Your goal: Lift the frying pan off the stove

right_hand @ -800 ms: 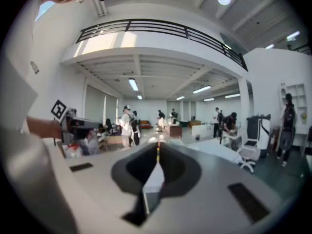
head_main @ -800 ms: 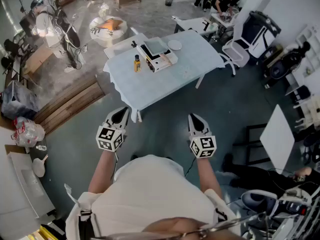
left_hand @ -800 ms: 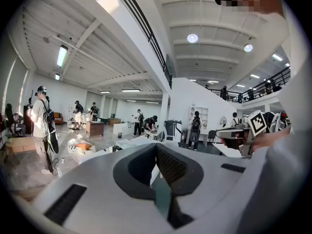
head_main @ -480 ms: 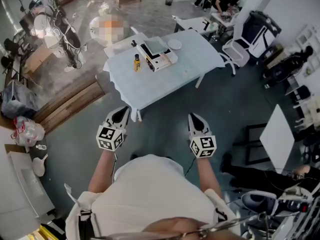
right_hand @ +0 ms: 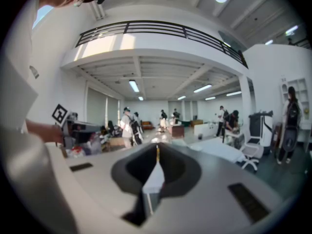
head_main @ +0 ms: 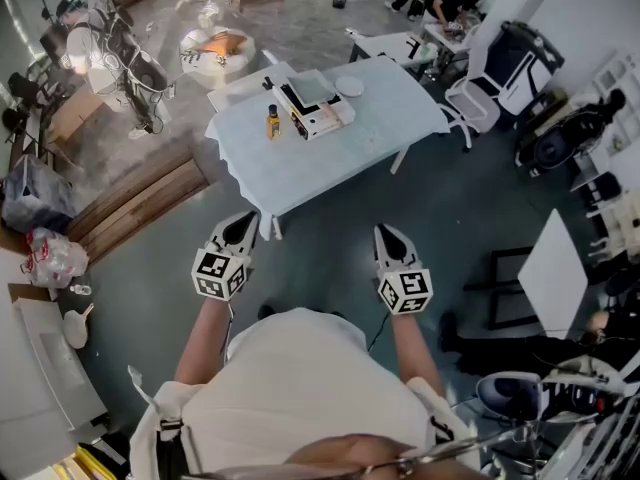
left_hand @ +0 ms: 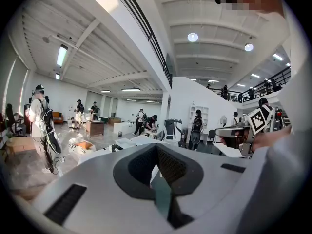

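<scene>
On the white table [head_main: 380, 133] far ahead stands a portable stove [head_main: 318, 116] with a flat grey pan [head_main: 312, 90] on it, its dark handle pointing left. Both grippers hang in the air well short of the table, over the floor. My left gripper [head_main: 240, 226] is shut with nothing in it, and my right gripper [head_main: 388, 236] is likewise shut and empty. In the left gripper view the left gripper [left_hand: 157, 147] has its jaws together and points across the hall. In the right gripper view the right gripper [right_hand: 157, 150] also shows its jaws together.
An orange bottle [head_main: 272, 123] stands left of the stove and a white round plate [head_main: 350, 88] lies to its right. A white office chair [head_main: 478, 93] sits by the table's right end. Wooden boards [head_main: 140, 208] lie on the floor at left. People stand in the background.
The head view has drifted slightly; both grippers stay at the same place, shut.
</scene>
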